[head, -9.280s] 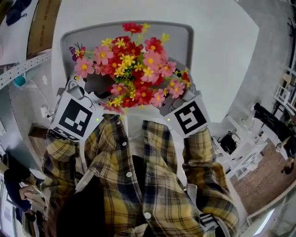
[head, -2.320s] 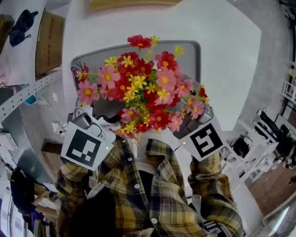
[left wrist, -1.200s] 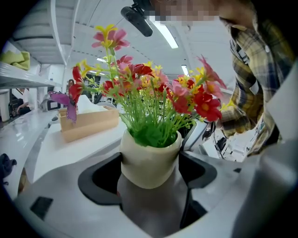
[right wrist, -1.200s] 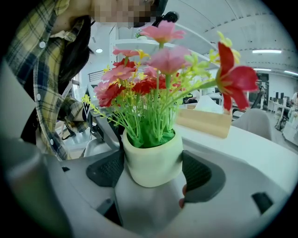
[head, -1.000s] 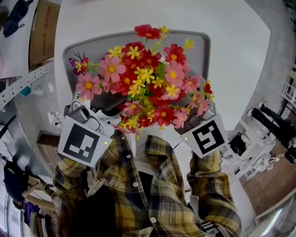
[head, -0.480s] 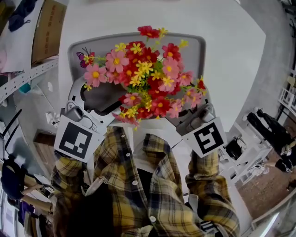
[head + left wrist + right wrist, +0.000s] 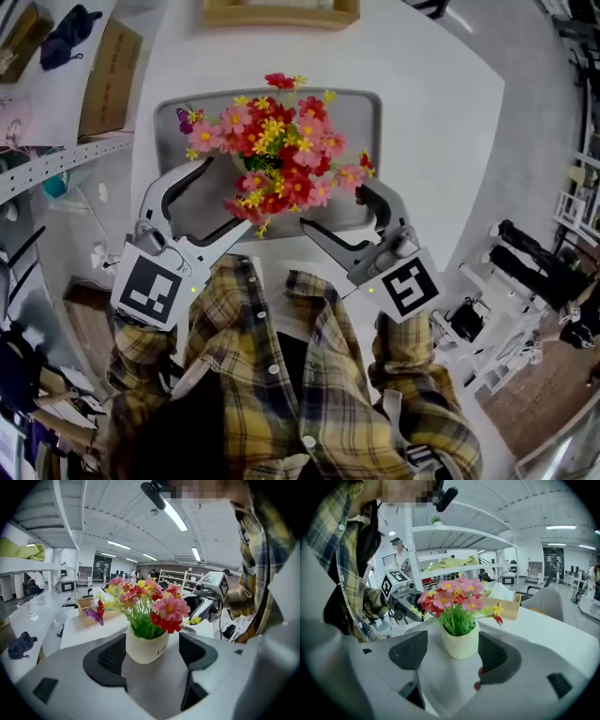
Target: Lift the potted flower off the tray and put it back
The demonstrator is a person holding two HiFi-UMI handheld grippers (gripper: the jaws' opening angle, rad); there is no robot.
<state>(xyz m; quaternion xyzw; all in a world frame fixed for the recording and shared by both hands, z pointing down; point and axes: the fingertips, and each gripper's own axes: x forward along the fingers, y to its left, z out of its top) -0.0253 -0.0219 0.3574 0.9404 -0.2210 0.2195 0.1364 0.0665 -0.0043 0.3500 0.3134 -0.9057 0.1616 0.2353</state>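
The potted flower (image 7: 277, 150), a bunch of red, pink and yellow blooms in a cream pot (image 7: 144, 648), stands upright on the grey tray (image 7: 361, 122). My left gripper (image 7: 220, 192) is at the tray's near left with its jaws spread wide. My right gripper (image 7: 336, 208) is at the near right, and its jaws are closing a little from full width. In both gripper views the pot (image 7: 461, 644) stands just ahead of the dark pads (image 7: 410, 649), which do not press on it. From above, the blooms hide the pot.
The tray lies on a round white table (image 7: 441, 112). A shallow wooden box (image 7: 281, 11) sits at the table's far edge. A cardboard box (image 7: 108, 66) and a metal shelf (image 7: 47, 169) are to the left. A white rack (image 7: 487, 347) stands at the right.
Earlier both grippers were tucked under the blooms at the pot. Now they have drawn back toward me and apart, their jaws show wide, and the plant stands free on the tray.
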